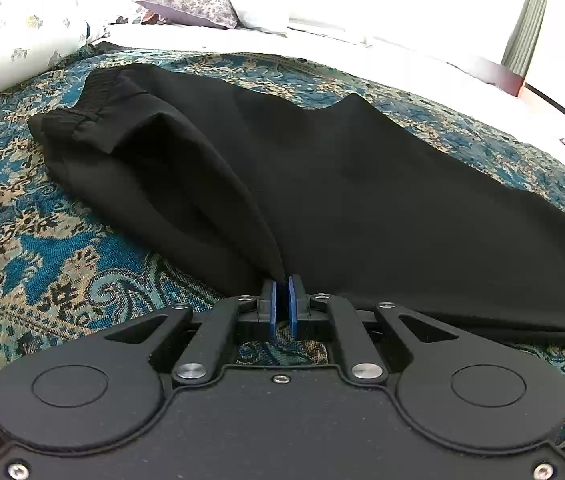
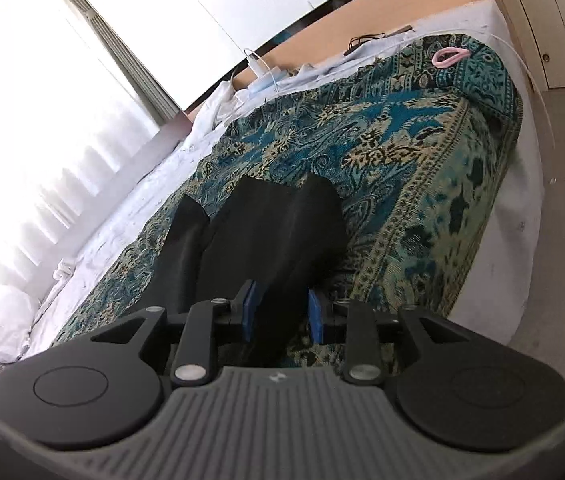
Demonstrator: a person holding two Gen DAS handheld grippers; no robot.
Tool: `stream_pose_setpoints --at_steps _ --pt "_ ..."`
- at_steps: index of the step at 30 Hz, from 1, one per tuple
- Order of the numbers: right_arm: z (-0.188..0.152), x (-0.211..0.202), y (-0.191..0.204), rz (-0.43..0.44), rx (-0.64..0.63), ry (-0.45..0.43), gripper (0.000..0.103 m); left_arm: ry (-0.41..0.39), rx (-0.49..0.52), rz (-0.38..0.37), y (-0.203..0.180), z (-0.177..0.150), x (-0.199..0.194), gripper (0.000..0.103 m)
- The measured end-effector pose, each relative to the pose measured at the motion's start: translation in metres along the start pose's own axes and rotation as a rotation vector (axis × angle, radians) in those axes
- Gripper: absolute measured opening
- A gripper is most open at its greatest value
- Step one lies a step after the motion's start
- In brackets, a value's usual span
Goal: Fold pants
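Observation:
Black pants (image 1: 322,184) lie across a teal patterned bedspread (image 1: 34,248), with the elastic waistband (image 1: 70,116) at the far left. My left gripper (image 1: 282,284) is shut on the near edge of the pants, pinching a raised fold. In the right wrist view the pant legs (image 2: 274,224) run away from me over the bedspread (image 2: 402,184). My right gripper (image 2: 282,300) has its blue pads (image 2: 251,304) apart, with black cloth lying between them, not pinched.
Pillows (image 1: 186,4) and a floral duvet (image 1: 10,28) lie at the head of the bed. White sheet (image 2: 130,208) and a window with curtains are to the left. A pink hair tie (image 2: 448,56) lies near the foot corner. Bed edge and floor (image 2: 562,240) are at right.

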State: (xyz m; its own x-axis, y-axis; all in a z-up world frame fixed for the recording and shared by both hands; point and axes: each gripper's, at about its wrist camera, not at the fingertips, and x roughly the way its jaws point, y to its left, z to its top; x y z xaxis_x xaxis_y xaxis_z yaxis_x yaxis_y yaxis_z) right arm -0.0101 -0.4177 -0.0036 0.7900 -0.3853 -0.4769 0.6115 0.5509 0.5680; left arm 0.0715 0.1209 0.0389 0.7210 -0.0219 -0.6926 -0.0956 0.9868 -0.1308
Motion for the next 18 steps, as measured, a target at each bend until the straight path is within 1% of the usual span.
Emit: stream_pose_setpoints --at_steps 3,4,5,6,8,9,12,13,14,15,16,17,18 --pt "0.008 0.013 -0.005 -0.006 0.060 -0.007 0.047 0.000 0.006 0.005 -0.002 0.000 0.001 0.009" --pt "0.012 0.018 -0.008 -0.014 0.083 -0.010 0.042 0.000 0.005 0.005 -0.002 0.000 0.000 0.009" --pt "0.016 0.020 -0.009 -0.040 0.097 -0.014 0.011 0.000 0.005 0.004 -0.001 0.000 0.000 0.009" --pt "0.021 0.023 -0.009 -0.065 0.101 -0.014 0.009 0.000 0.003 0.003 -0.001 0.000 0.000 0.009" --pt "0.027 0.021 -0.007 -0.078 0.079 -0.035 0.009 -0.001 -0.001 0.002 -0.001 0.000 0.000 0.009" --pt "0.028 0.018 -0.003 -0.090 0.034 -0.060 0.009 -0.001 -0.001 0.003 0.000 0.000 0.000 0.009" --pt "0.025 0.003 0.015 -0.157 -0.168 -0.171 0.010 -0.002 0.005 0.004 0.000 -0.001 0.000 0.009" --pt "0.024 0.002 0.019 -0.182 -0.220 -0.181 0.012 -0.003 0.007 0.005 0.000 -0.001 0.000 0.009" --pt "0.023 0.005 0.019 -0.211 -0.248 -0.170 0.013 -0.004 0.009 0.005 -0.001 -0.001 0.000 0.009" --pt "0.023 0.008 0.016 -0.231 -0.245 -0.150 0.014 -0.005 0.011 0.005 -0.001 -0.001 0.000 0.009" --pt "0.023 0.012 0.012 -0.254 -0.228 -0.126 0.016 -0.005 0.012 0.004 -0.001 -0.001 0.000 0.009" --pt "0.024 0.016 0.006 -0.282 -0.199 -0.107 0.029 -0.005 0.012 0.002 0.000 -0.001 0.000 0.009" --pt "0.024 0.016 0.003 -0.280 -0.182 -0.111 0.030 -0.005 0.011 -0.001 0.000 -0.001 0.000 0.009"
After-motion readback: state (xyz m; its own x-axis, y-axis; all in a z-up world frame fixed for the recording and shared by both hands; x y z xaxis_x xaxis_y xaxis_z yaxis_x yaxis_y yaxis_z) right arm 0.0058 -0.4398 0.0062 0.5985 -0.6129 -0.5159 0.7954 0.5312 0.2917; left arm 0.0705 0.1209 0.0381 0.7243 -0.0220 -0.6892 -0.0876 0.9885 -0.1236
